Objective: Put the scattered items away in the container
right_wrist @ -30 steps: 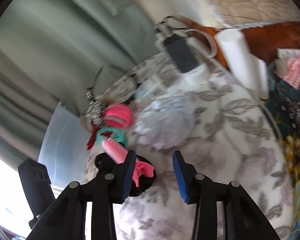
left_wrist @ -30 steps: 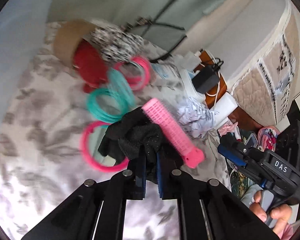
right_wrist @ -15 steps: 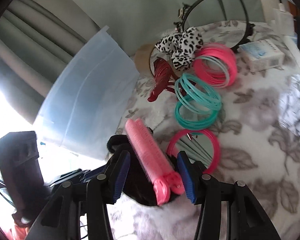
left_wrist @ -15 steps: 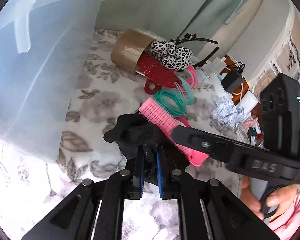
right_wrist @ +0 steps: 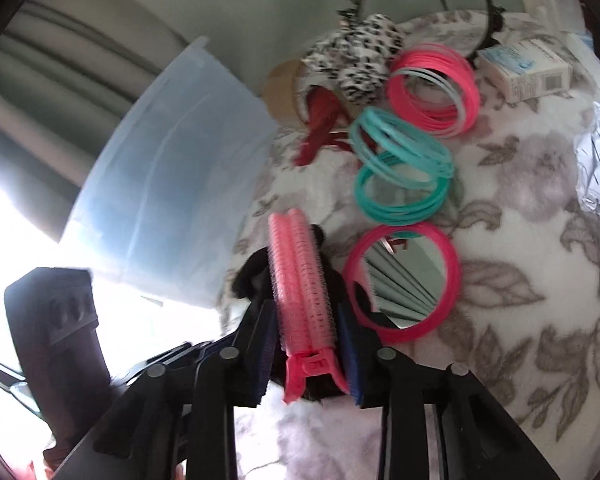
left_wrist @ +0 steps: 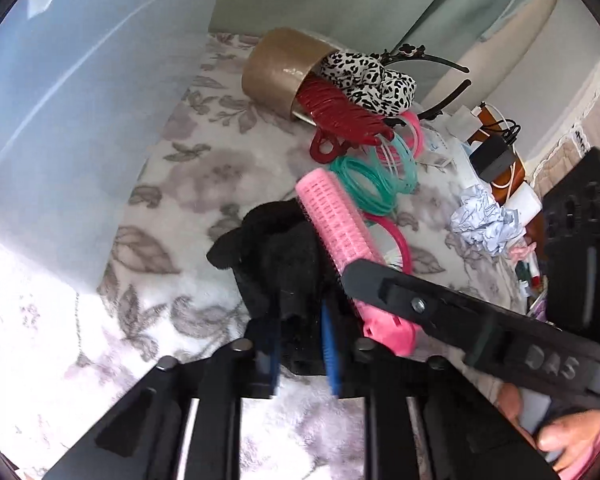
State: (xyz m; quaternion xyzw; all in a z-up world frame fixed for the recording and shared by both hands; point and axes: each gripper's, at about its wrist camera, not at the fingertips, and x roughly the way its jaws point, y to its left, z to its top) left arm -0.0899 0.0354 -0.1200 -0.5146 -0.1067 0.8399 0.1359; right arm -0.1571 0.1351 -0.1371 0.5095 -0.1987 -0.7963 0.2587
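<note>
On the floral blanket (left_wrist: 172, 304) lies a black cloth (left_wrist: 276, 256) with a pink hair roller (left_wrist: 336, 224) across it. My left gripper (left_wrist: 300, 332) has the black cloth between its blue pads, and its jaws are closing on the fabric. My right gripper (right_wrist: 306, 332) straddles the pink hair roller (right_wrist: 300, 272); its jaws are closing and the pads touch the roller's sides. One right finger (left_wrist: 420, 304) crosses the left wrist view. The translucent blue container (left_wrist: 80, 120) stands just left of both grippers and also shows in the right wrist view (right_wrist: 172, 184).
Teal bangles (left_wrist: 376, 176), pink bangles (right_wrist: 432, 88), a pink-rimmed round mirror (right_wrist: 404, 284), a red claw clip (left_wrist: 340, 108), a tape roll (left_wrist: 280, 68) and a leopard scrunchie (left_wrist: 372, 76) lie beyond. Crumpled paper (left_wrist: 484, 220) and a small box (right_wrist: 528, 68) sit right.
The right gripper swung in from the right, came over the pink roller and narrowed its jaws around it. The left gripper kept the black cloth while its view turned toward the container.
</note>
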